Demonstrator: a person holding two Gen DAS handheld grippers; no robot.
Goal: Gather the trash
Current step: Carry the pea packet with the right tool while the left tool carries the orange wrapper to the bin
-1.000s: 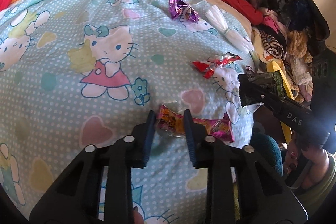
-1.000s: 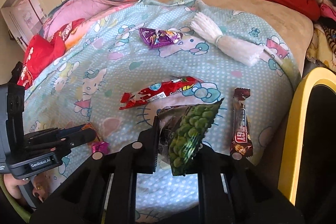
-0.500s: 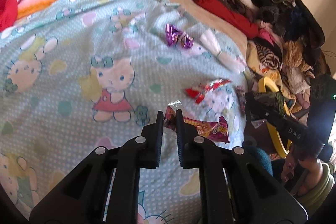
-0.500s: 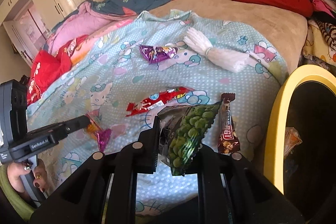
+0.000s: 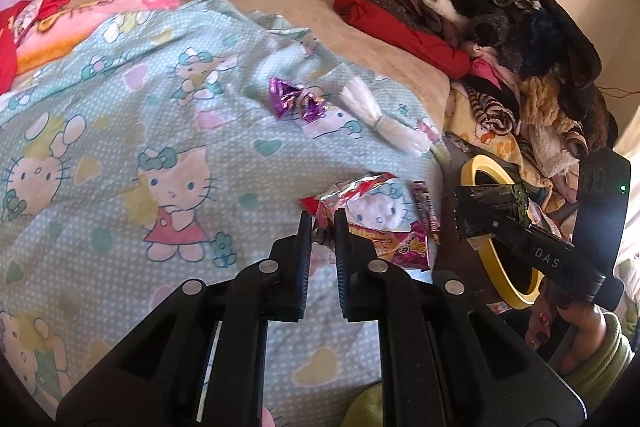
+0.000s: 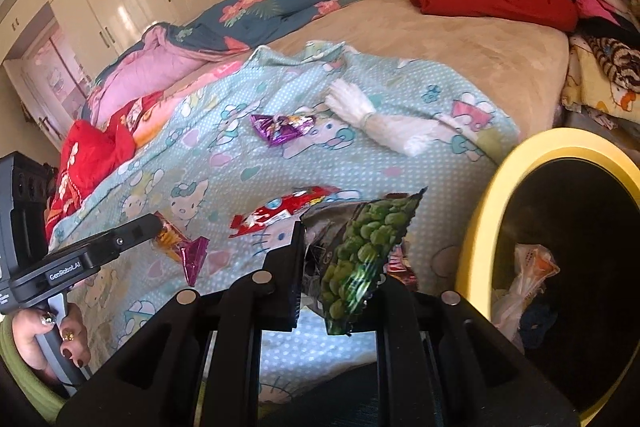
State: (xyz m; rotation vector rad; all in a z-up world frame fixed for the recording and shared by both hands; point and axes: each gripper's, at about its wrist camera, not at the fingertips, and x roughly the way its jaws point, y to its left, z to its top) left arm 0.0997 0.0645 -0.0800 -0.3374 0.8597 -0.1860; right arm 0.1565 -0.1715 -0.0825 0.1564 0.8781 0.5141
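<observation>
1. The left gripper [image 5: 323,227] has its fingers [image 5: 303,239] squeezed tight on one end of a pink and orange wrapper [image 5: 400,247]. The rest of the wrapper hangs out to the right of the fingers, above the blue cat blanket [image 5: 120,131].
2. The right gripper [image 6: 340,267] has its fingers [image 6: 294,267] squeezed on a green pea snack bag [image 6: 360,255]. The bag sticks up between the fingers.
3. A yellow bin [image 6: 480,227] stands just to the right of the right fingers, beside the bed. Some bags lie inside it.
4. A red wrapper [image 6: 280,213] lies on the blanket just past the right fingers.
5. A brown candy bar wrapper [image 5: 426,215] lies to the right of the left fingers, near the edge of the bed.
6. A purple wrapper [image 6: 282,127] lies farther out on the blanket, past both pairs of fingers.
7. A white plastic glove [image 6: 380,123] lies right of the purple wrapper, close to it.
8. A pile of clothes [image 5: 500,47] sits far off to the right of the left fingers.
9. A hand [image 6: 52,339] with dark nails holds the left gripper's handle.
</observation>
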